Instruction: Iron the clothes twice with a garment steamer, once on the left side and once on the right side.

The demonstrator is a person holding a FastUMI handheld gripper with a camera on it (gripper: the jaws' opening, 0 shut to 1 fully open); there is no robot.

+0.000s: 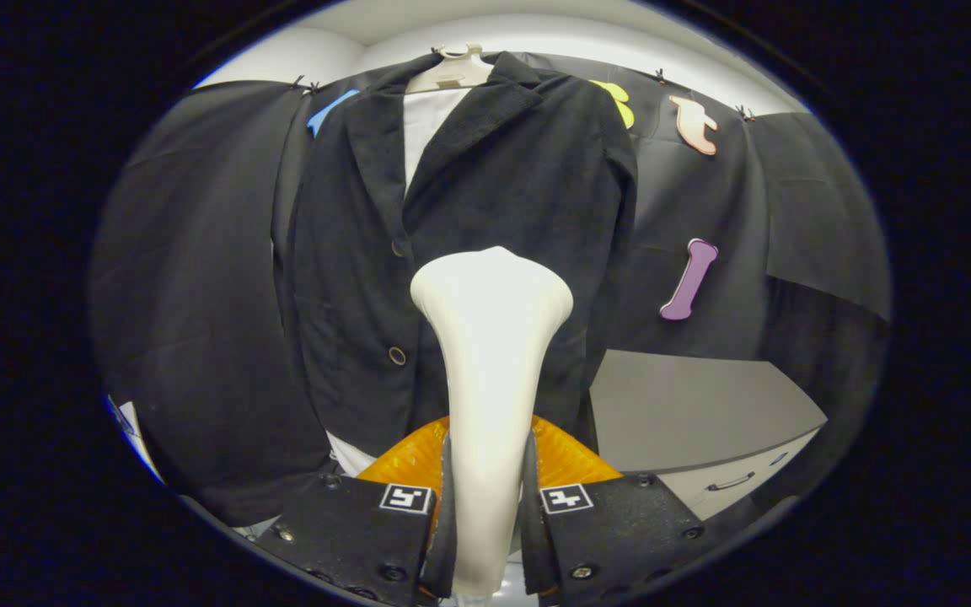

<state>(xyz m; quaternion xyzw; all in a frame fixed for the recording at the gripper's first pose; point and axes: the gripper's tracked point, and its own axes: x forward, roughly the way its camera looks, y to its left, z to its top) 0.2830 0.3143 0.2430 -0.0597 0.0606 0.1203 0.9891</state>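
**Steamer raised in front of the jacket, both passes still to judge**

In front of the gripper [490, 506], a dark jacket [469, 211] hangs on a pale hanger [456, 72] against the booth's black cloth wall. Under the jacket there is a white shirt or lining [426, 126], seen at the open collar and again low down beside the left finger. Two buttons show on the jacket front, one higher [398, 248] and one lower [397, 356].

The gripper holds the garment steamer [492, 379]: both fingers press on its white neck, one from each side, so the grip is narrow and firm. The steamer stands upright between the fingers, and its wide head [492, 282] rises ahead of them, in front of the lower middle of the jacket, just to the right of the button line. Behind the neck an orange ribbed part [570, 459] is seen; it probably belongs to the steamer body. I cannot tell if the head touches the cloth or stands a little apart from it.

To the right of the jacket, lower down, a grey cabinet [688, 413] with a drawer handle [730, 483] stands near the wall.

About the progress: the steamer is already picked up and brought to the garment, so this part is done. No steam is visible, and the cloth gives no sign of which side was ironed. In my judgement a pass on the left side and a pass on the right side may both remain.
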